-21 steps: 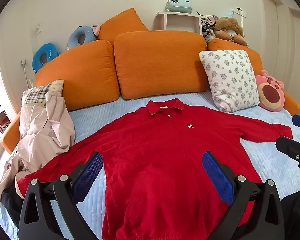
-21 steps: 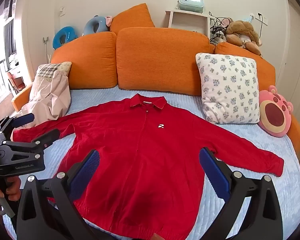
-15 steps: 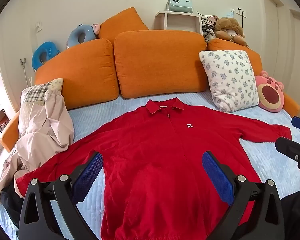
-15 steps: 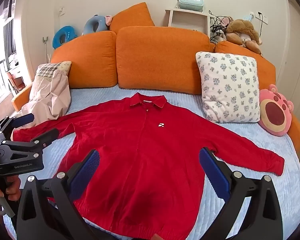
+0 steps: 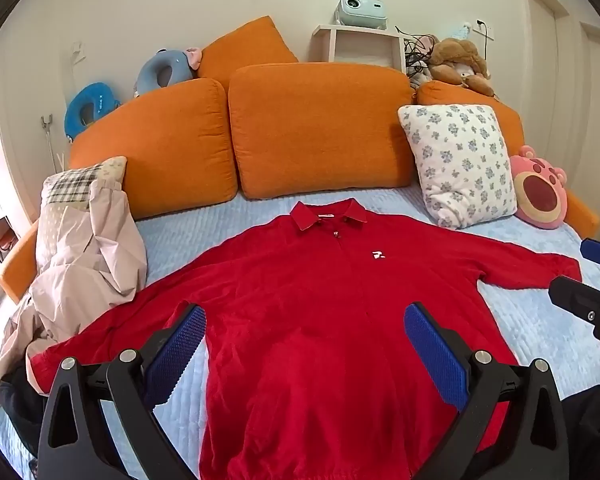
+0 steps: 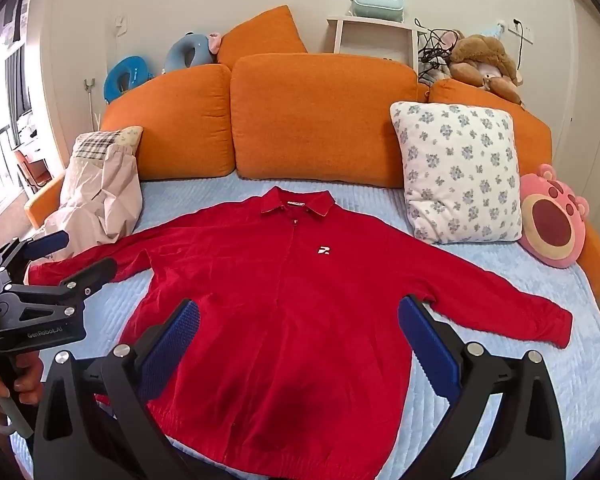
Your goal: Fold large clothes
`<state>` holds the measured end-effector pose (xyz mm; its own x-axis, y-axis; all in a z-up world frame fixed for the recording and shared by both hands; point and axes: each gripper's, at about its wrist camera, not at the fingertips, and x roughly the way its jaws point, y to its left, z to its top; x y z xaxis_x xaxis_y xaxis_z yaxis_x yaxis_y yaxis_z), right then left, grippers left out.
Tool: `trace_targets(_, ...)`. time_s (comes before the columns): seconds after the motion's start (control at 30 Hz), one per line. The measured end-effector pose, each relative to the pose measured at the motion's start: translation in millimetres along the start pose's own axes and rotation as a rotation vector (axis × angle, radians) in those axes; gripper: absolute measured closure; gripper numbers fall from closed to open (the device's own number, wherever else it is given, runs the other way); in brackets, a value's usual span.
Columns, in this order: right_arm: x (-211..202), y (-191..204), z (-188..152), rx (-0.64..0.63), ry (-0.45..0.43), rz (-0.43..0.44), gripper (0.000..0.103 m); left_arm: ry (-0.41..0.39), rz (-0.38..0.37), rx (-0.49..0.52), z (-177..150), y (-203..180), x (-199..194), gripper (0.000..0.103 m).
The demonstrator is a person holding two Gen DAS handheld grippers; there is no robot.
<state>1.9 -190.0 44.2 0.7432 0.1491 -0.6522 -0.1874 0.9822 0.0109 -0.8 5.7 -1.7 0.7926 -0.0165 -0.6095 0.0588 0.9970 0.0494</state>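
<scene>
Left wrist view. Left gripper (image 5: pixel 302 344): jaws spread wide, blue pads bare, nothing between them, held above the lower body of the garment. Red jacket (image 5: pixel 320 300): spread flat and face up on the light blue bedcover (image 5: pixel 540 320), collar toward the cushions, both sleeves stretched out sideways, a small white logo on the chest, hem toward the camera. Pale pink garment (image 5: pixel 84 256): crumpled heap at the left, draped over a plaid pillow (image 5: pixel 76 184), just beside the jacket's left-hand sleeve. Orange cushions (image 5: pixel 316 128): a row along the back of the bed. Floral pillow (image 5: pixel 460 164): leaning on the cushions at the right. Pink bear plush (image 5: pixel 540 192): at the far right edge. Projector (image 5: pixel 360 6): on a white shelf behind the cushions. Right gripper (image 5: pixel 592 280): partly seen at the right edge, near the sleeve cuff.

Right wrist view. Right gripper (image 6: pixel 298 340): jaws spread wide, pads empty, above the jacket's lower half. Red jacket (image 6: pixel 300 300): same flat spread, hem nearest the camera, right-hand cuff lying well out on the bedcover (image 6: pixel 520 280). Left gripper (image 6: pixel 56 256): at the left edge, fingers apart, near the other cuff; touching or not cannot be told. A hand (image 6: pixel 4 384) grips its handle. Floral pillow (image 6: pixel 460 172) and pink bear plush (image 6: pixel 552 220): at the right.
</scene>
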Motion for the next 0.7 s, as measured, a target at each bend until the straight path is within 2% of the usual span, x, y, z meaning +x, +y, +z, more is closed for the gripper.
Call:
trace_targets(0.3, 2.5, -9.5, 0.4, 0.041, -0.003, -0.009, 0.005, -0.001, 0.009, 0.002, -0.7, 0.3, -0.1, 0.002)
trace_targets(0.7, 1.5, -7.5, -2.1, 0.027, -0.004, -0.012, 0.005, 0.001, 0.011, 0.005, -1.6, -1.1, 0.9, 0.002)
